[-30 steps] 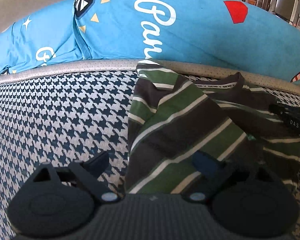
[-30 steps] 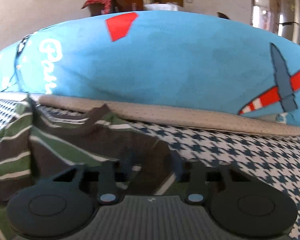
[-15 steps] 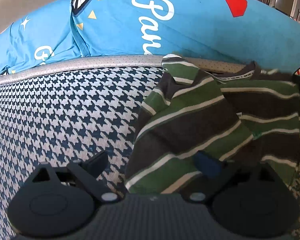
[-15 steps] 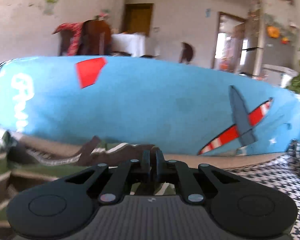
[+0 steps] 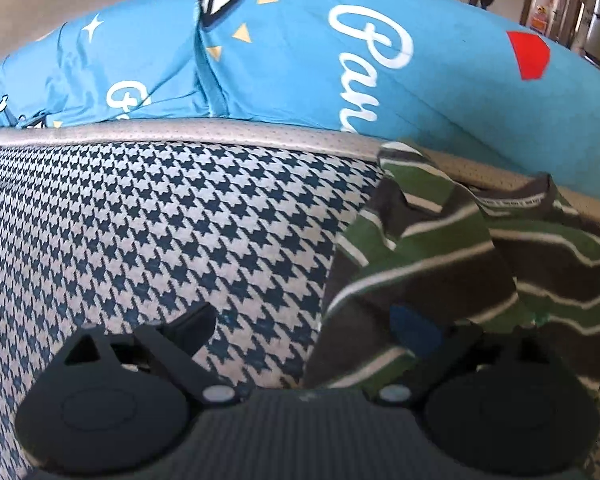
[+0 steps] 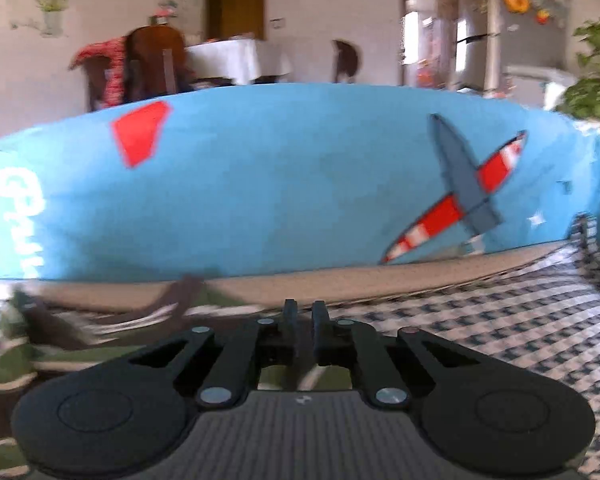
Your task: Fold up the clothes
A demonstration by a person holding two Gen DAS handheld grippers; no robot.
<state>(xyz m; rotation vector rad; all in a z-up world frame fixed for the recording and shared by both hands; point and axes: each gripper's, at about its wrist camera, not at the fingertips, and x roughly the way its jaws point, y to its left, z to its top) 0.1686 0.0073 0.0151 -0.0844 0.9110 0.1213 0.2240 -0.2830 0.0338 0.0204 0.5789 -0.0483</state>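
Observation:
A green, dark brown and white striped shirt lies on the houndstooth sofa seat, its left sleeve folded over the body. My left gripper is open, low over the shirt's left edge, with its right finger above the cloth. In the right wrist view the shirt sits at lower left, blurred. My right gripper has its fingers nearly together above the shirt's right part; whether cloth is pinched between them is hidden.
A blue printed cushion runs along the sofa back and also fills the right wrist view. A beige piping edge separates seat and cushion. Chairs, a white-covered table and a plant stand behind.
My right gripper closed and rose, tilting up from the shirt towards the room. The left gripper stayed open and shifted left, so the shirt now sits further right in its view.

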